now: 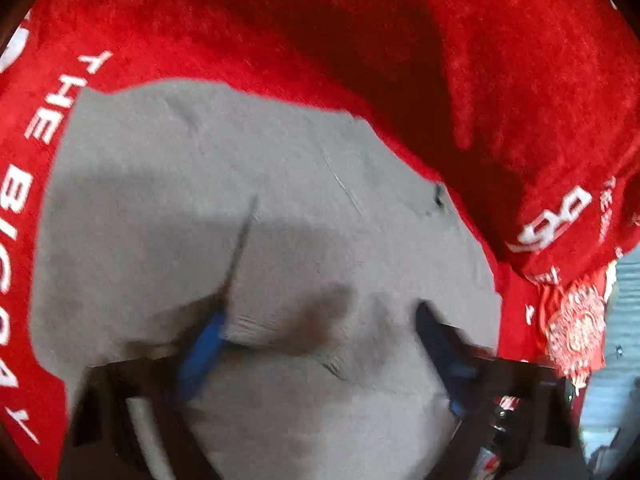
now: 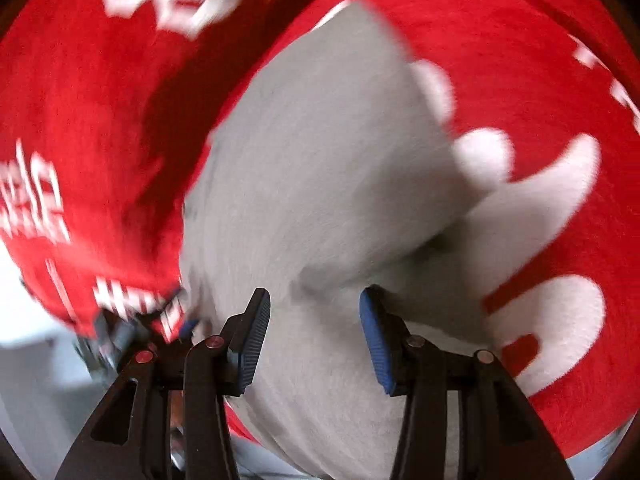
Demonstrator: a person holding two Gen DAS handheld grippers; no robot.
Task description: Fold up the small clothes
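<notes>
The grey garment lies spread on a red blanket with white lettering. The left gripper stands partly open, its blue pads down on the grey cloth — a ridge bunched between them, not clearly pinched. The right gripper is partly open too, over the garment — gripping nothing.
</notes>
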